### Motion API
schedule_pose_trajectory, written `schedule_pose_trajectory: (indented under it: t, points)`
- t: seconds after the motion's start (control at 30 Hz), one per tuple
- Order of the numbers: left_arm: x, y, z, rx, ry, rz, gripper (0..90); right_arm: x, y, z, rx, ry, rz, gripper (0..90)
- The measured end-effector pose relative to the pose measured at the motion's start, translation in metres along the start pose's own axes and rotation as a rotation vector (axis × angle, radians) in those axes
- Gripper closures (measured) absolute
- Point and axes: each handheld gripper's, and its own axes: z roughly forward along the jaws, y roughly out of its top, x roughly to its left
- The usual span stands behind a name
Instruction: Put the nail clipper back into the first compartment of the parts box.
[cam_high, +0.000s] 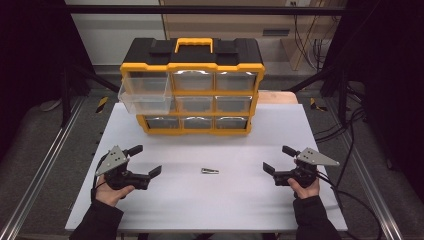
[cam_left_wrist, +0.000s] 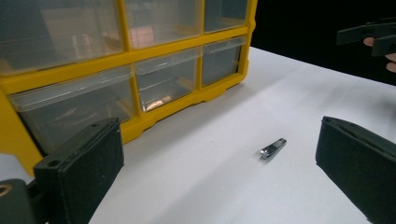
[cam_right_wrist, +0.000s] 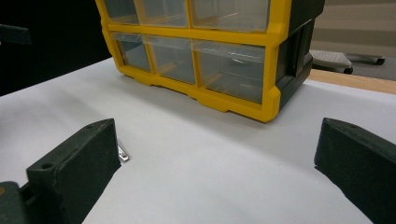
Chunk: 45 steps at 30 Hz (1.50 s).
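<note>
A small metal nail clipper (cam_high: 210, 171) lies flat on the white table (cam_high: 200, 210), midway between the two grippers; it also shows in the left gripper view (cam_left_wrist: 273, 148), and its tip peeks past a jaw in the right gripper view (cam_right_wrist: 123, 154). My left gripper (cam_high: 145, 161) rests at the table's left, open and empty. At the right my right gripper (cam_high: 279, 159) stands open too, holding nothing. Behind the clipper stands a yellow and black drawer organizer (cam_high: 192, 87) with clear drawers; its top-left drawer (cam_high: 145, 95) is pulled out.
A wooden board edge (cam_high: 277, 96) shows behind the organizer at the right. Cables (cam_high: 345, 130) trail off the table's right side. Metal frame rails (cam_high: 45, 160) run along both sides of the table.
</note>
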Motion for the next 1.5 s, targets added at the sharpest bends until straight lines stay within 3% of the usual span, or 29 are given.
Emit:
schedule_pose_trajectory:
  t: [0.3, 0.87, 1.5]
  points:
    - [-0.012, 0.008, 0.013, 0.016, -0.025, 0.010, 1.0, 0.000, 0.000, 0.000, 0.001, 0.000, 0.000, 0.3]
    - [-0.023, 0.021, 0.028, 0.041, -0.060, 0.032, 1.0, 0.000, -0.001, 0.001, 0.003, -0.003, -0.001, 0.3]
    - [-0.038, 0.029, 0.072, 0.108, -0.105, 0.057, 0.5, 0.000, -0.001, 0.000, 0.002, 0.000, 0.001, 0.3]
